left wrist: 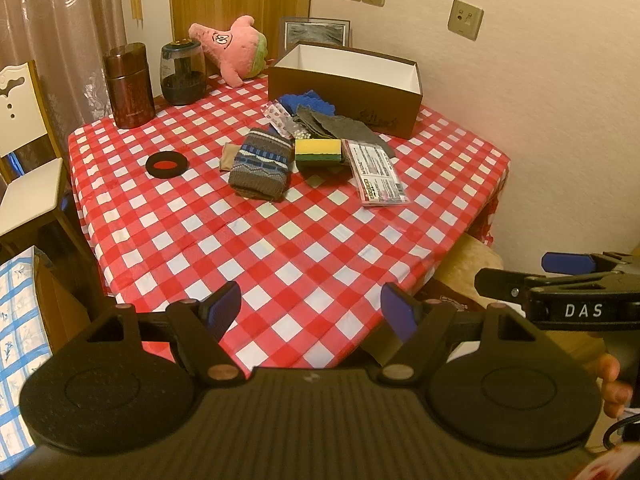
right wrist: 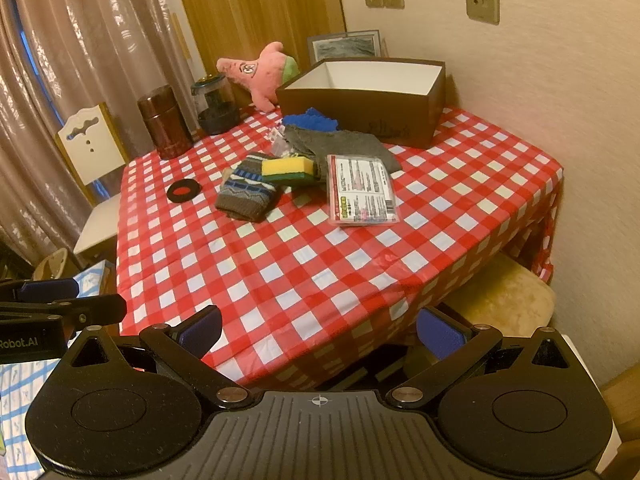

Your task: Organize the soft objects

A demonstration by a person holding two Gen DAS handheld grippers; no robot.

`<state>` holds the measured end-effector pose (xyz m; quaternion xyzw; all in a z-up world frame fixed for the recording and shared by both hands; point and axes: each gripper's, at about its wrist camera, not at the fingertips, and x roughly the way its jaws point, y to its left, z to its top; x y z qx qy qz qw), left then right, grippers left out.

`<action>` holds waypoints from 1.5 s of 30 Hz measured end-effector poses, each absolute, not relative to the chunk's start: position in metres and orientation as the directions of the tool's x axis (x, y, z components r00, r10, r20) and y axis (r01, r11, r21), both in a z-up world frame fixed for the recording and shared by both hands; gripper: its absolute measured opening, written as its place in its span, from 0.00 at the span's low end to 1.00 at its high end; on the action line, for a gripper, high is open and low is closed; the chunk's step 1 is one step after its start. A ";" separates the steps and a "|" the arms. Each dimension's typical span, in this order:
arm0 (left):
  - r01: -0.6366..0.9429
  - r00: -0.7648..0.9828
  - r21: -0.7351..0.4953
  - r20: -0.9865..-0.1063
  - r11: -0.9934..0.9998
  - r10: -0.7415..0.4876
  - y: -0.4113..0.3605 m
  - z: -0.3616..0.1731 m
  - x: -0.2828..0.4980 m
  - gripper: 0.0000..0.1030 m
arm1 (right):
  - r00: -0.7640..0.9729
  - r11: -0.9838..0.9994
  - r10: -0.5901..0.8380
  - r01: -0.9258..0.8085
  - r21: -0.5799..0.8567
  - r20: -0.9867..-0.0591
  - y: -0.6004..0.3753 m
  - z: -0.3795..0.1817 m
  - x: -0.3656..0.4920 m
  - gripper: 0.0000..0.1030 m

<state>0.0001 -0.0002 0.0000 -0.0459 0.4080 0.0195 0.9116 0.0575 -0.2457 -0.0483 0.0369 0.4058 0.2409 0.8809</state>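
Note:
A pile of soft things lies mid-table: a knitted brown-and-blue sock (left wrist: 260, 168) (right wrist: 246, 190), a yellow-green sponge (left wrist: 319, 151) (right wrist: 288, 170), a grey cloth (left wrist: 340, 126) (right wrist: 340, 142) and a blue cloth (left wrist: 306, 102) (right wrist: 314, 118). Behind them stands an open brown box (left wrist: 344, 92) (right wrist: 360, 104), white inside. A pink plush star (left wrist: 232, 46) (right wrist: 260, 70) leans at the back. My left gripper (left wrist: 312, 312) and right gripper (right wrist: 318, 330) are both open and hold nothing, at the table's near edge, far from the pile.
A flat plastic packet (left wrist: 378, 172) (right wrist: 362, 190) lies right of the sponge. A black-and-red disc (left wrist: 166, 165) (right wrist: 184, 191), a brown canister (left wrist: 128, 86) (right wrist: 164, 122) and a dark jar (left wrist: 182, 72) (right wrist: 214, 104) stand at the left. A white chair (left wrist: 24, 160) stands left, a cushioned stool (right wrist: 504, 304) right.

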 end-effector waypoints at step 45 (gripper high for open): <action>-0.073 0.660 -0.064 -0.751 0.995 0.000 0.000 0.000 0.000 0.73 | 0.551 0.881 0.455 -0.392 0.265 -0.700 -0.241 -0.050 0.067 1.00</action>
